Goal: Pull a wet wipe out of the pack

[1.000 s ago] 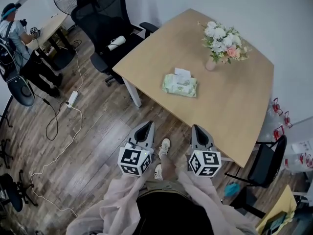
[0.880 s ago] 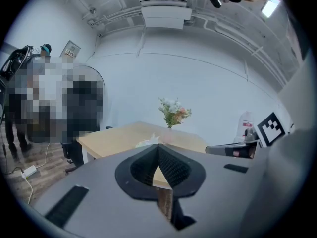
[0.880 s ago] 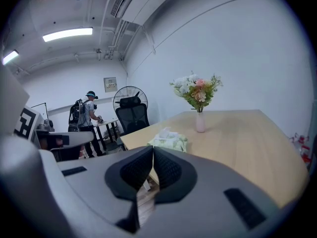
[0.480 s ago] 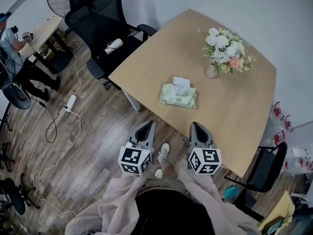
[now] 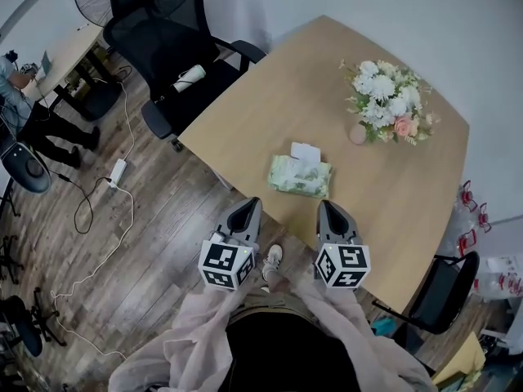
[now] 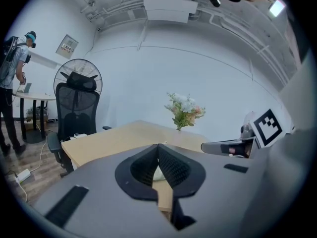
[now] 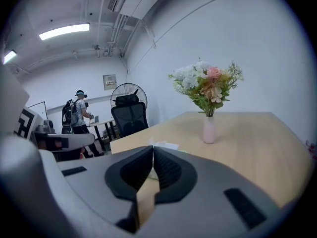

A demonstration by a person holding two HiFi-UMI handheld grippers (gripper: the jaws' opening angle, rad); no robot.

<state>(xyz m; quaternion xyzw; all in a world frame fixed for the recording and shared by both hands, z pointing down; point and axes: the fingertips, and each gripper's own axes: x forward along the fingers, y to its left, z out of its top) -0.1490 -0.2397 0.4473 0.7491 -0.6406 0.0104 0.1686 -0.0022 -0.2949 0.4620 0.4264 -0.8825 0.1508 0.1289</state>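
pale green wipe pack (image 5: 300, 176), light wood table (image 5: 409, 186), black chair (image 5: 167, 47)

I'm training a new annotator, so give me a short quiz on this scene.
1. True or false: the right gripper holds a wipe.
2. What stands on the table beyond the wipe pack? A) a vase of flowers B) a laptop C) a mug
3. On the left gripper, are the jaws apart or together?
Key: 1 false, it is shut and empty; 2 A; 3 together.
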